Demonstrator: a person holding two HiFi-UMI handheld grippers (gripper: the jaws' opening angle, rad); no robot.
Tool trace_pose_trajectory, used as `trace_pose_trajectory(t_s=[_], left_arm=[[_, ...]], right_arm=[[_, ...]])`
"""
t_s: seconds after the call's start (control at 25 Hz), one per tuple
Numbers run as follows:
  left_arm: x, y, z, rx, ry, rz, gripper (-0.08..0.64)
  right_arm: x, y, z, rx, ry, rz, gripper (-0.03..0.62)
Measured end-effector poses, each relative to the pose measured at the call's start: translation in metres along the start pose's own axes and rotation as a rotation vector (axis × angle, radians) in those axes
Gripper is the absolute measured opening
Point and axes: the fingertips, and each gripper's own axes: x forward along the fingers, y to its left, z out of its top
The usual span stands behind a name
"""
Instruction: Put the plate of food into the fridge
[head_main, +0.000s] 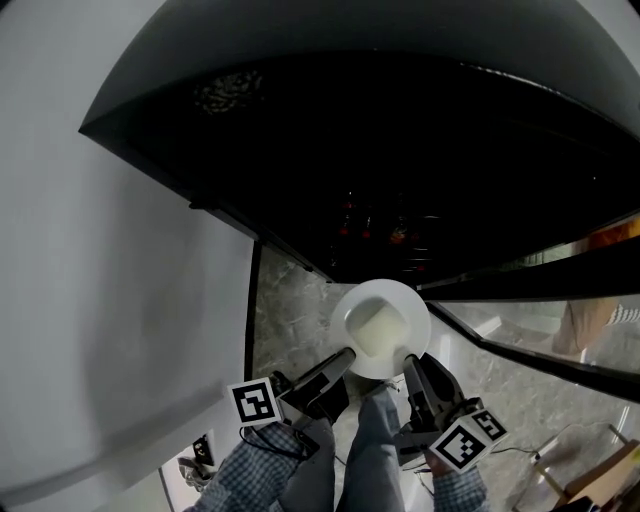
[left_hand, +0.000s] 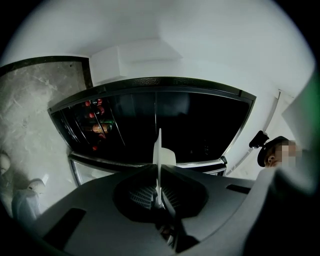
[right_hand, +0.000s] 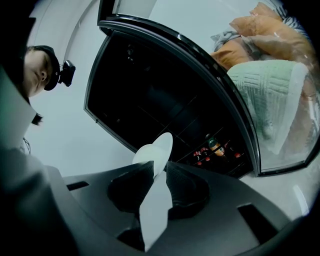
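Note:
A white plate (head_main: 380, 328) with a pale slab of food on it is held in front of the open, dark fridge (head_main: 400, 180). My left gripper (head_main: 347, 357) is shut on the plate's near-left rim, which shows edge-on as a thin white plate rim (left_hand: 159, 165) between its jaws. My right gripper (head_main: 410, 362) is shut on the near-right rim, and the plate (right_hand: 156, 155) rises between its jaws. Bottles (head_main: 370, 225) stand on a shelf deep inside the fridge.
The fridge door (head_main: 540, 290) stands open to the right, with bagged food (right_hand: 270, 65) in its racks. A white wall (head_main: 110, 300) runs along the left. Marbled grey floor (head_main: 290, 320) lies below. A person's legs (head_main: 370, 450) stand under the plate.

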Motion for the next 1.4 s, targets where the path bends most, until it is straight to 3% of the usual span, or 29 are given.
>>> trace_pose_trajectory(t_s=[0.52,1.4], left_arm=[[0.023,0.045,0.023,-0.008,-0.008,0.02,0.02],[0.066,0.102,0.063,-0.018,-0.024,0.058,0.02]], right_arm=[[0.036,-0.043,-0.001,0.036,-0.039,-0.01,0.084],[0.097,-0.106,0.001,0.056,0.023,-0.061,0.084]])
